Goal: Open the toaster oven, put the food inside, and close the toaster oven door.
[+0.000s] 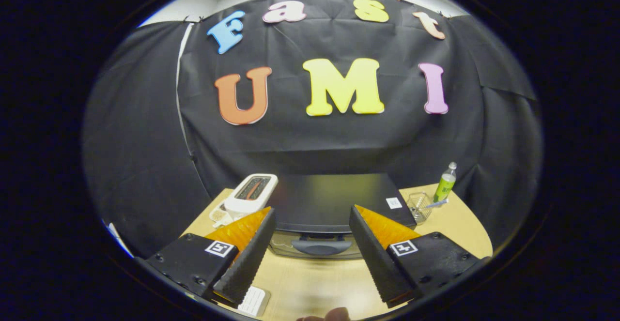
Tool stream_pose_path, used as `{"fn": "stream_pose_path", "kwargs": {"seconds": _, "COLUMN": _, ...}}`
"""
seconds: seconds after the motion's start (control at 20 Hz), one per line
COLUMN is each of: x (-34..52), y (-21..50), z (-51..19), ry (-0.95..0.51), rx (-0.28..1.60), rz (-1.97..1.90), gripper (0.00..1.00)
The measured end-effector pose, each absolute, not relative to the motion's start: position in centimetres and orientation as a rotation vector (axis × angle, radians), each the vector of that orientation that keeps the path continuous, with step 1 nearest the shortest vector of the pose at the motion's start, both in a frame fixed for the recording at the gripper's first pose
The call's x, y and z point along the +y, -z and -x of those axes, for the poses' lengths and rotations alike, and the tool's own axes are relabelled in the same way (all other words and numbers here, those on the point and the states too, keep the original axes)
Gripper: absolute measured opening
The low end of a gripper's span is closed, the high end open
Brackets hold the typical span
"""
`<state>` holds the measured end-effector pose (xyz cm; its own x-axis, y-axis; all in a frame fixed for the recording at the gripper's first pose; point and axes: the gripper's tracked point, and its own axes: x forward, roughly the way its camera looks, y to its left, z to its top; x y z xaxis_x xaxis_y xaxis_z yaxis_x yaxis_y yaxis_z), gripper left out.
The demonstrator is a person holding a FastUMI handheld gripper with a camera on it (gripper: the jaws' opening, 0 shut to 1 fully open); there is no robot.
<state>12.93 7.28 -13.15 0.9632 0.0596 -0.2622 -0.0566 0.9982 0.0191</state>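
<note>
A black toaster oven (334, 200) stands on the wooden table (315, 282), seen from above and in front. Its glass door (283, 246) is closed, with a dark curved handle (320, 246) along the top edge. My gripper (312, 217) hovers above the table in front of the oven, open, with nothing between its fingers. The door handle lies just ahead of and between the fingers. I cannot make out the food; a pale item in a clear bag (219, 215) lies left of the oven by the toaster.
A white slot toaster (252, 194) stands left of the oven. To the right are a clear container (419, 206) and a green bottle (445, 183). A small white device (254, 301) lies on the table under the left finger. A fingertip (334, 315) shows below.
</note>
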Motion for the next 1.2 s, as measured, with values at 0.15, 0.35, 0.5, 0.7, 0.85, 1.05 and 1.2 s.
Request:
{"fn": "stream_pose_path", "kwargs": {"seconds": 0.15, "x": 8.1, "y": 9.4, "z": -9.7, "ry": -0.070, "rx": 0.202, "rz": -0.010, "gripper": 1.00}}
{"fn": "stream_pose_path", "kwargs": {"seconds": 0.35, "x": 8.1, "y": 6.3, "z": -5.0, "ry": -0.058, "rx": 0.141, "rz": -0.009, "gripper": 1.00}}
{"fn": "stream_pose_path", "kwargs": {"seconds": 0.5, "x": 7.8, "y": 4.8, "z": -1.5, "ry": -0.028, "rx": 0.103, "rz": -0.004, "gripper": 1.00}}
{"fn": "stream_pose_path", "kwargs": {"seconds": 0.7, "x": 7.7, "y": 3.9, "z": 1.5, "ry": -0.005, "rx": 0.080, "rz": 0.027, "gripper": 1.00}}
{"fn": "stream_pose_path", "kwargs": {"seconds": 0.85, "x": 7.3, "y": 4.0, "z": 2.5, "ry": 0.015, "rx": 0.093, "rz": 0.015, "gripper": 1.00}}
{"fn": "stream_pose_path", "kwargs": {"seconds": 1.05, "x": 7.7, "y": 3.4, "z": 3.5, "ry": 0.022, "rx": 0.088, "rz": 0.004, "gripper": 1.00}}
{"fn": "stream_pose_path", "kwargs": {"seconds": 1.2, "x": 8.5, "y": 3.8, "z": 4.3, "ry": 0.010, "rx": 0.096, "rz": -0.004, "gripper": 1.00}}
